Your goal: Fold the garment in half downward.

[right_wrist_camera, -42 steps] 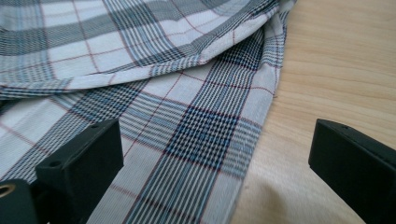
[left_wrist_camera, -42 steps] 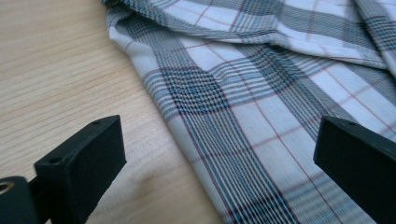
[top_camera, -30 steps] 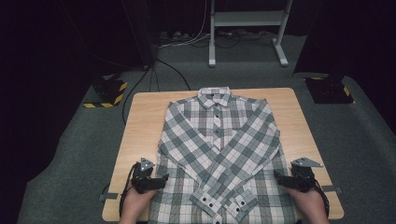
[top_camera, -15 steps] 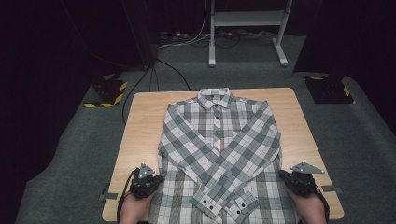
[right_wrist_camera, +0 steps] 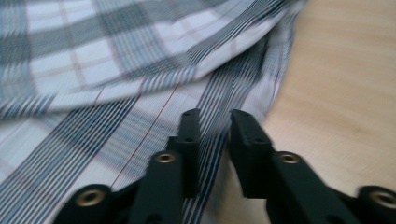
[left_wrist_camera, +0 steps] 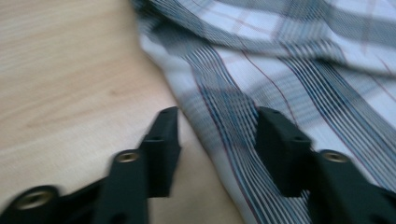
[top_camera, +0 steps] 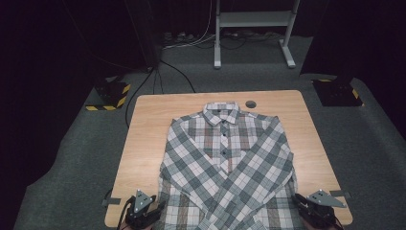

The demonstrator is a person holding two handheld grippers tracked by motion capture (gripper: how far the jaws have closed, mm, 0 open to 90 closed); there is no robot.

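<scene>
Now | plaid shirt (top_camera: 225,163): flat on the wooden counter (top_camera: 143,139), front up, sleeves crossed | left gripper (left_wrist_camera: 217,135): jaws just opening, parted over the shirt's edge, nothing pinched | right gripper (right_wrist_camera: 215,133): jaws just opening, narrow gap, released, hem fabric beneath, not clamped.

Wooden table (top_camera: 143,143) with round grommet hole (top_camera: 251,104); grey carpet (top_camera: 72,167); hazard-striped blocks (top_camera: 111,95); white stand legs (top_camera: 218,48); floor cables (top_camera: 158,76).
</scene>
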